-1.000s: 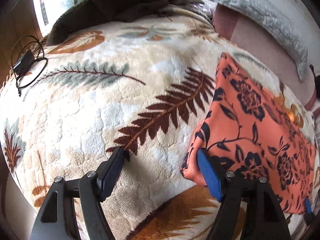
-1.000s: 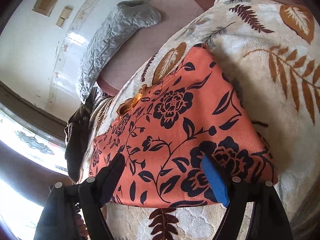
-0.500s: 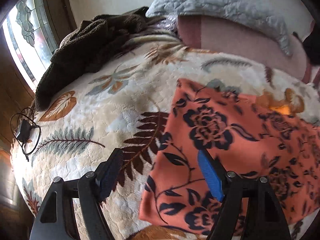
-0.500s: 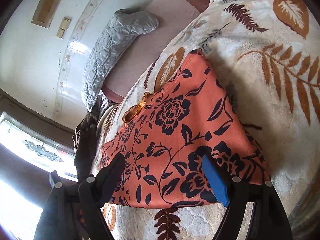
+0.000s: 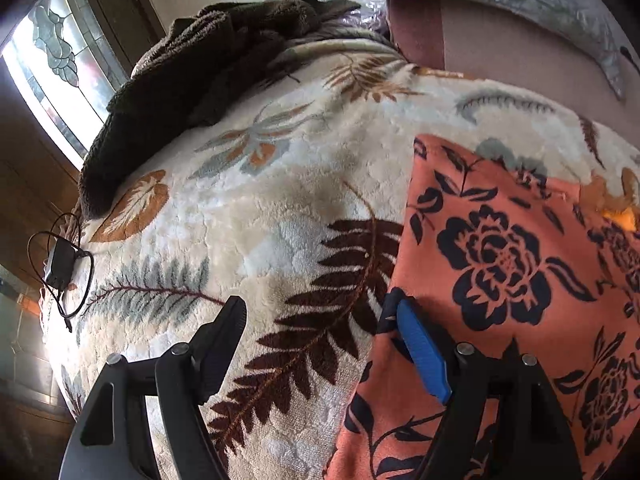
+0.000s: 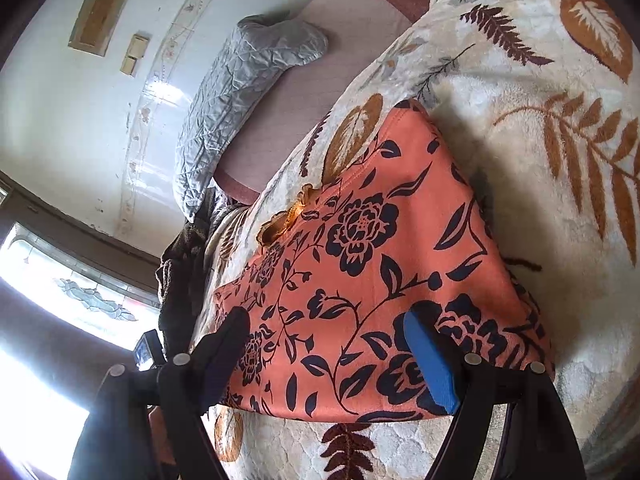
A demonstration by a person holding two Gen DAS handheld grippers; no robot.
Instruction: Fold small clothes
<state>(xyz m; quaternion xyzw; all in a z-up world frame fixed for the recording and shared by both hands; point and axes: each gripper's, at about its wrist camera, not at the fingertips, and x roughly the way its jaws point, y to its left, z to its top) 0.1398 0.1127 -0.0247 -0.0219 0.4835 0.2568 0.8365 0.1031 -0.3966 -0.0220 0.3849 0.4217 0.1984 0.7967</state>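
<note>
An orange garment with dark flower print [image 5: 500, 264] [image 6: 372, 248] lies flat on a cream fleece blanket with leaf pattern [image 5: 260, 208] [image 6: 540, 152]. In the left wrist view my left gripper [image 5: 320, 320] hangs open over the garment's left edge: its blue-padded finger is above the cloth, the black one above bare blanket. My right gripper [image 6: 324, 328], seen in the right wrist view, stands open over the garment's near edge with nothing pinched between its fingers. A small yellow-orange frilled bit [image 6: 288, 216] pokes out at the garment's far edge.
A dark brown towel or throw [image 5: 192, 80] is heaped at the blanket's far left. A grey quilted pillow [image 6: 240, 88] lies on a pink sheet [image 6: 320, 56] by the wall. A black charger with cable [image 5: 60, 268] sits at the blanket's left edge, near a window [image 5: 60, 80].
My left gripper has swung and rolled, so the garment now lies more level in its view and the wall, pillow and window show. The right gripper has barely moved.
</note>
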